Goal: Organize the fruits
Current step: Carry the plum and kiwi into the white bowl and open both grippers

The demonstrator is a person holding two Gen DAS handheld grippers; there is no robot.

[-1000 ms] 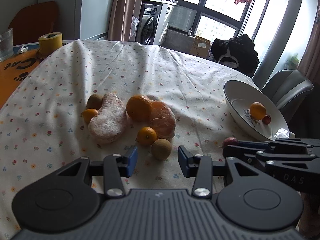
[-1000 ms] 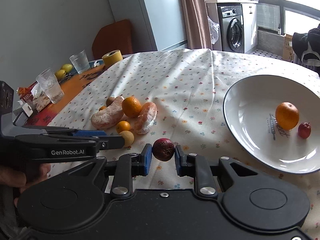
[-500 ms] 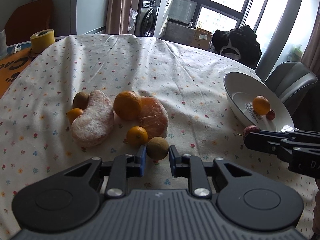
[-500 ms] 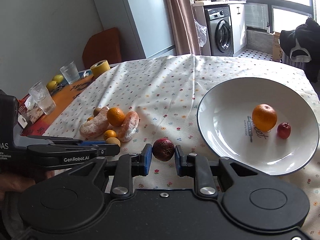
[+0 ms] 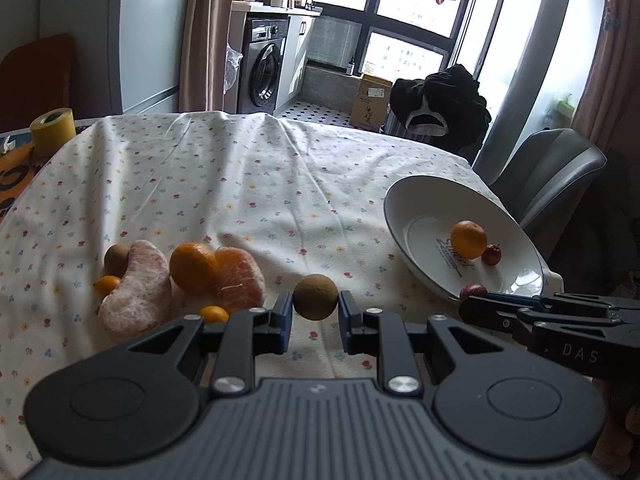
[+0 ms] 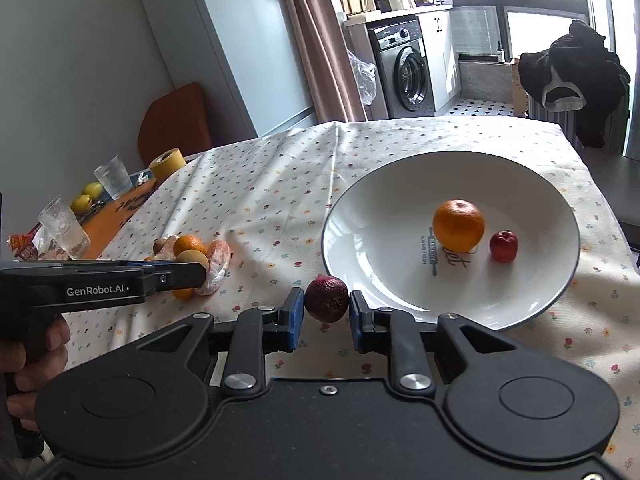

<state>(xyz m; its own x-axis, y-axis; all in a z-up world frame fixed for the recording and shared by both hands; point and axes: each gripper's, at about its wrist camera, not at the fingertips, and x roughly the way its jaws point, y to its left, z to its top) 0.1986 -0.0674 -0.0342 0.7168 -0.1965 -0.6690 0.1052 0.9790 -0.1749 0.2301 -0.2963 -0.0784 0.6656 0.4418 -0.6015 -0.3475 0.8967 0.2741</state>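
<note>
My left gripper (image 5: pixel 315 316) is shut on a brown kiwi (image 5: pixel 315 297), lifted above the flowered tablecloth. To its left lies the fruit pile: peeled citrus pieces (image 5: pixel 136 288), an orange (image 5: pixel 194 267), small tangerines (image 5: pixel 214 314) and another kiwi (image 5: pixel 116 258). My right gripper (image 6: pixel 323 316) is shut on a dark red round fruit (image 6: pixel 327 299), just off the near-left rim of the white plate (image 6: pixel 360 240). The plate holds an orange (image 6: pixel 459 225) and a small red fruit (image 6: pixel 503 245). The left gripper (image 6: pixel 188 270) with its kiwi (image 6: pixel 193 258) shows in the right wrist view.
A roll of yellow tape (image 5: pixel 53 131) stands at the table's far left edge. Glasses (image 6: pixel 64 227) and lemons (image 6: pixel 82 203) sit on an orange mat to the left. A grey chair (image 5: pixel 560 172) is behind the plate. A hand (image 6: pixel 32 356) holds the left gripper.
My left gripper closed on the kiwi and lifted it off the cloth. The right gripper carried the dark red fruit closer to the plate's rim.
</note>
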